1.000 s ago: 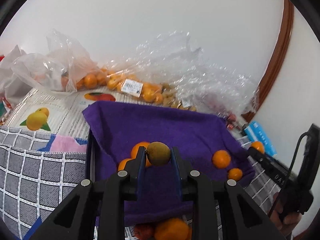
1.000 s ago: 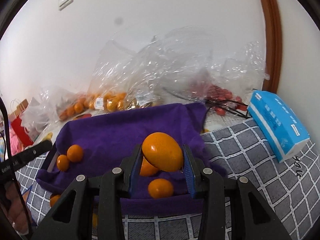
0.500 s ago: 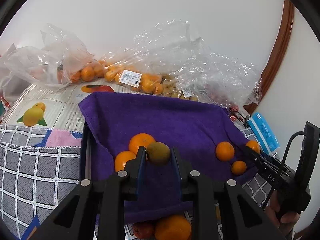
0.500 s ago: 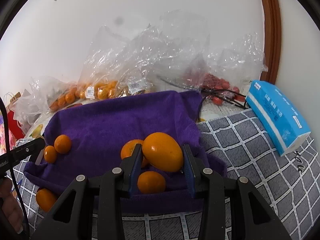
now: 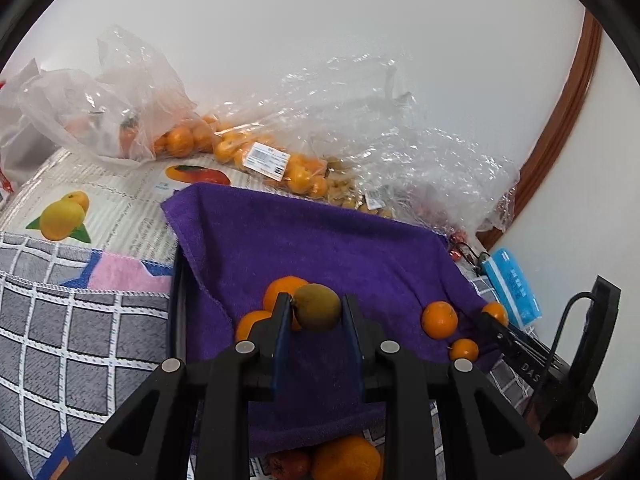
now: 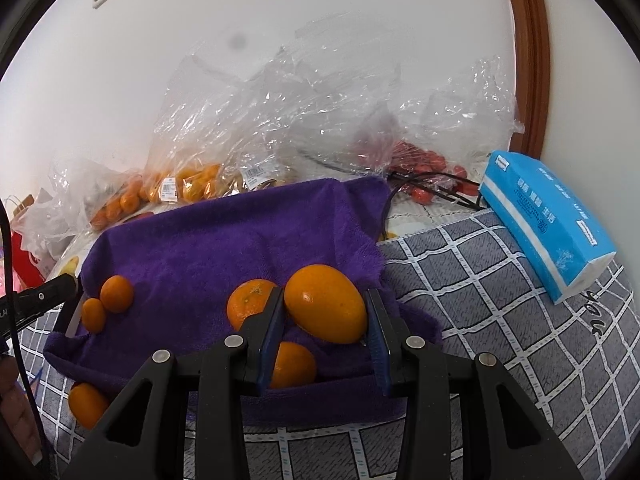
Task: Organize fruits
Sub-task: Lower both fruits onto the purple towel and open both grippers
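Kiwi [image 5: 317, 306] gripped mid-towel | orange [image 6: 326, 303] gripped near purple towel [image 6: 224, 240] edge

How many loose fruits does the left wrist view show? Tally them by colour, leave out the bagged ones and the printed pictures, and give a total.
Orange fruit: 6
Brown-green fruit: 1
Red fruit: 1, partly hidden at the bottom edge
Total: 8
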A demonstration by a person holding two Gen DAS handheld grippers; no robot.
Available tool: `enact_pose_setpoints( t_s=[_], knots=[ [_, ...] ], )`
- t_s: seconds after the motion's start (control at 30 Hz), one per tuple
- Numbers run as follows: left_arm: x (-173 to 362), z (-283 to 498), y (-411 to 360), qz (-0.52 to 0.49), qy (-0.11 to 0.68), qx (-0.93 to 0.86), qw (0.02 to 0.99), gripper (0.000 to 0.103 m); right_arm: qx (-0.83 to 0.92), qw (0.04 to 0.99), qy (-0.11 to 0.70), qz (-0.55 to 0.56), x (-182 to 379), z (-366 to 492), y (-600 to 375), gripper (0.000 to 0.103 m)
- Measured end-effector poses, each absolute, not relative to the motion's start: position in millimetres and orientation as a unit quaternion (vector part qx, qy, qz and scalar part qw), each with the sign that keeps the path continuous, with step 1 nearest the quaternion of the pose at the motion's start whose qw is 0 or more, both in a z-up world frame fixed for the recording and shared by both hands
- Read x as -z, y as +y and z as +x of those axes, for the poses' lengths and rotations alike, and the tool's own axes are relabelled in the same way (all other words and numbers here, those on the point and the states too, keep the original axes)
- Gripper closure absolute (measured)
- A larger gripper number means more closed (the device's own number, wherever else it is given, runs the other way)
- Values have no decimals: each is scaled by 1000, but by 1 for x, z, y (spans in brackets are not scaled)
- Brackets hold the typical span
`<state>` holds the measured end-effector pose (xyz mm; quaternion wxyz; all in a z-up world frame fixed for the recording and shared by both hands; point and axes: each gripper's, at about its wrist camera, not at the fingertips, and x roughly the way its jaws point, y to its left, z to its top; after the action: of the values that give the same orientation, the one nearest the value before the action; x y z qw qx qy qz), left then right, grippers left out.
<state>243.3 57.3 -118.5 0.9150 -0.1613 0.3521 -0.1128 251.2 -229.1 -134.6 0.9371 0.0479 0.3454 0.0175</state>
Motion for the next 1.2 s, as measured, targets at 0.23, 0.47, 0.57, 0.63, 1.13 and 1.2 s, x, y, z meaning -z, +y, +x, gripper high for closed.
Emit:
enact_pose_setpoints(
  t_s=[0.23, 0.47, 0.57, 0.63, 1.13, 1.2],
  knots=[
    [126, 245, 35, -132, 371, 132, 910, 79, -10, 934, 355, 29, 141, 255, -221, 64],
    [130, 242, 20, -107, 374, 135, 911, 79, 2, 932, 363, 18, 145, 259, -219, 64],
    [132, 242, 17, -99, 378, 131, 911, 79, 0, 931, 366, 16, 146, 260, -219, 64],
    [134, 243, 15, -93, 385, 124, 910, 79, 0, 932, 363, 18, 146, 259, -220, 64],
    [142, 249, 10, -61, 399, 85, 911, 79, 4, 941, 337, 14, 129, 248, -215, 53],
    [142, 250, 11, -65, 403, 85, 909, 79, 5, 938, 345, 12, 125, 245, -211, 53]
  ],
)
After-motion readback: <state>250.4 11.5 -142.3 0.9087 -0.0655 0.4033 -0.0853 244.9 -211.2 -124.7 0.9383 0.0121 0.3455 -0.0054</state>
